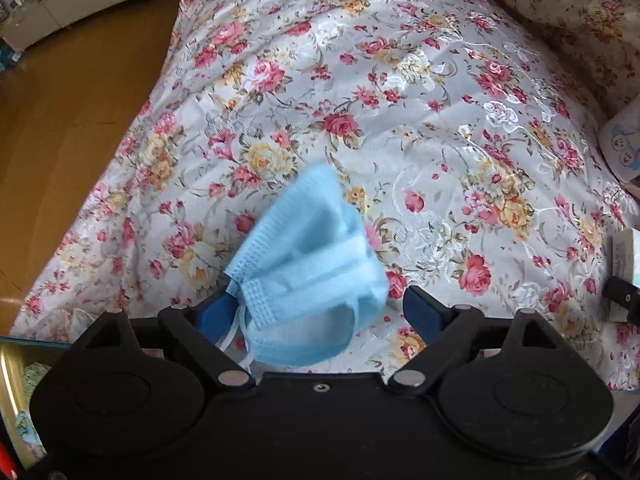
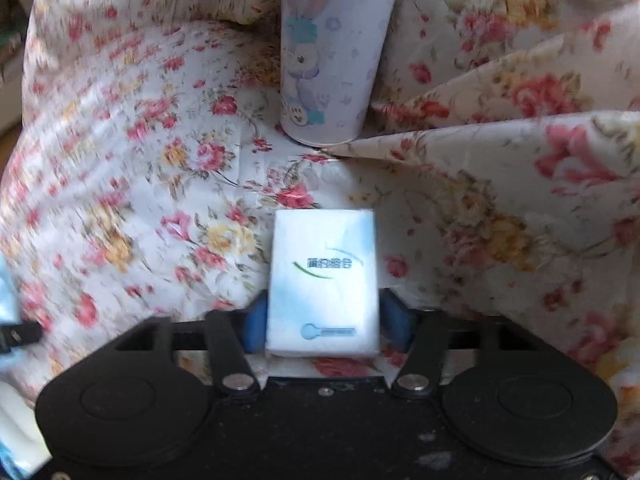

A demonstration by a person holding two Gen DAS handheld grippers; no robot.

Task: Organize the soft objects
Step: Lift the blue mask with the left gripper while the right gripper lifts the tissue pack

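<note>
Left wrist view: wooden floor (image 1: 60, 128) far left, bed w/ floral quilt (image 1: 360, 92) filling most of frame. Left gripper (image 1: 324, 306) points steeply down over quilt, jaws wide apart; blue face mask (image 1: 312, 268) sits between them, crumpled, its pleated edge and white ear loops against the left blue pad, right pad clear of it, so no pinch on it. Can't tell if mask rests on quilt or hangs off the left pad. Right edge of same view: white pack end w/ a black gripper part beside it, and a cartoon-print item further back. Right wrist view: blurred on left side, bit of blue at left edge. Right gripper (image 2: 324, 316) centre near, jaws closed in on a white-blue tissue pack (image 2: 324, 280), both blue pads pressing its sides, pack upright along the fingers, printed face up. Beyond it, cartoon bunny tissue roll pack (image 2: 332, 52) standing on the quilt, well apart from held pack. Right of that, folded floral cover (image 2: 500, 152) bunched up, its corner touching the roll's base.
</note>
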